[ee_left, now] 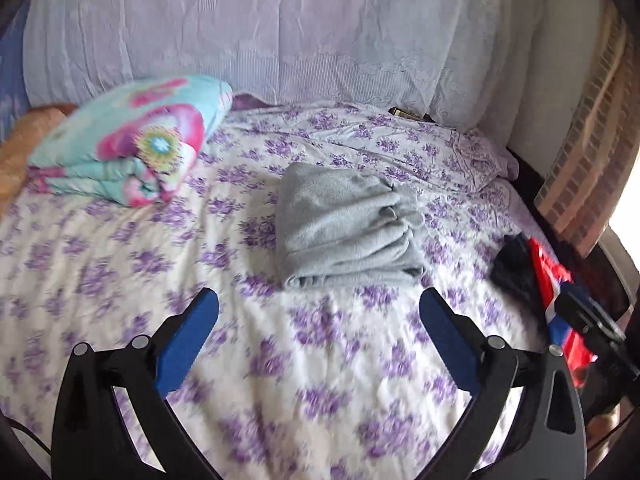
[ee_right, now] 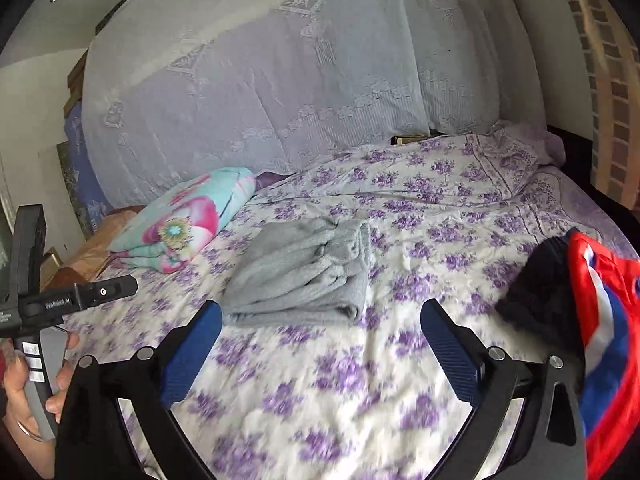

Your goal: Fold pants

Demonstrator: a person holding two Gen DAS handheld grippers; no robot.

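Grey fleece, soft and slightly nubby, makes up the pants (ee_left: 344, 224), which lie folded into a compact, roughly rectangular bundle near the middle of the bed (ee_left: 320, 360). Several layers stack on one another, and their rounded folded edges show along the near side. At the right end of the bundle the cloth gathers into small puckers, seemingly the waistband. The top face is smooth with a few shallow creases. From the right wrist view the same bundle (ee_right: 304, 272) shows its stacked edges more plainly.

The left gripper (ee_left: 319, 312) hangs above the floral sheet just in front of the pants, its blue-padded fingers (ee_left: 188, 344) spread wide with nothing between them. The right gripper (ee_right: 321, 322) is likewise spread wide and empty, near the front edge of the bundle without touching it.

A folded turquoise blanket (ee_left: 128, 140) with pink flowers sits to the left of the pants, well apart. To the right lie a dark garment (ee_right: 540, 292) and a red, white and blue cloth (ee_right: 612, 340), touching each other. A pale lace curtain (ee_left: 260, 32) hangs behind the bed. The person's left hand (ee_right: 36, 392) grips the handle of the left tool.
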